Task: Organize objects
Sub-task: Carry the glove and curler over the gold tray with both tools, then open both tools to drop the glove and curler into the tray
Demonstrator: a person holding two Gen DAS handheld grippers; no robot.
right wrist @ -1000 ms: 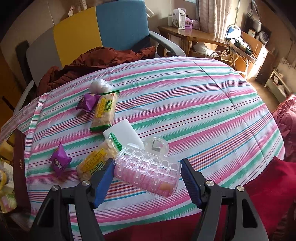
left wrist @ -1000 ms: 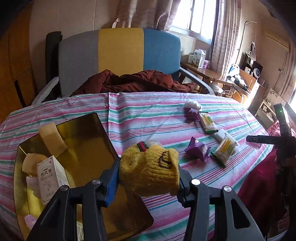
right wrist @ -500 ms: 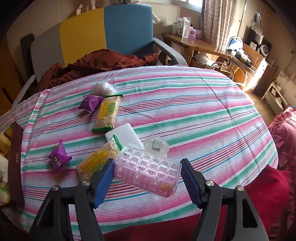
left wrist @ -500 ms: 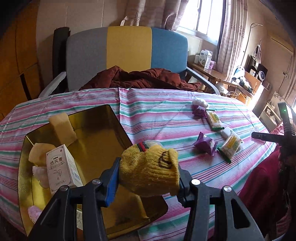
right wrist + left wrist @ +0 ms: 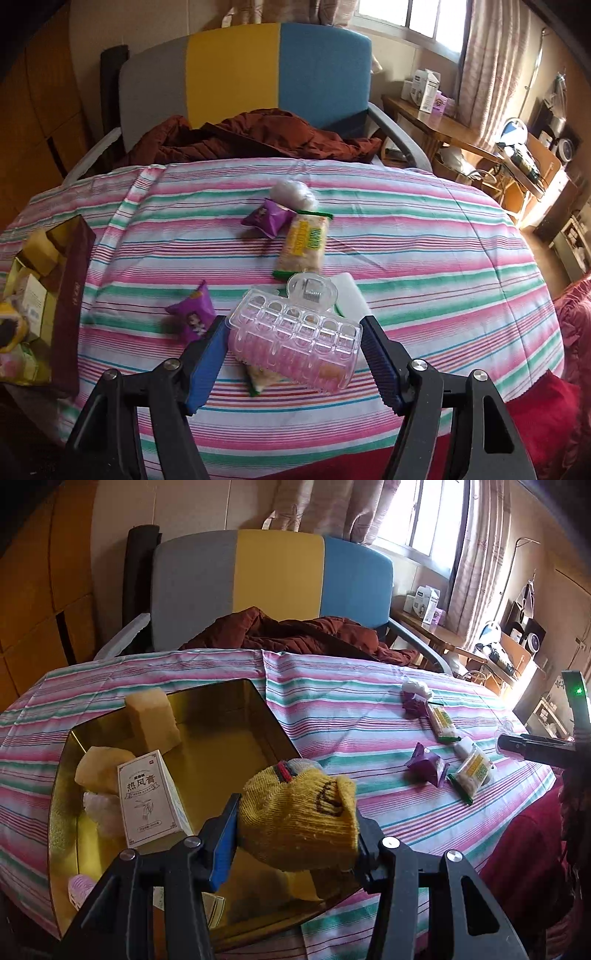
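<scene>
- Low centre of its view, the left gripper (image 5: 295,834) pinches a yellow knit sock (image 5: 299,819) above the gold tin (image 5: 62,775), likely to drop it there.
- The right gripper (image 5: 293,350) clamps a clear hair claw clip (image 5: 295,343) above the striped tablecloth (image 5: 424,251).
- Beyond, purple snack packets (image 5: 192,317) lie loose mid-frame, unsorted.
</scene>
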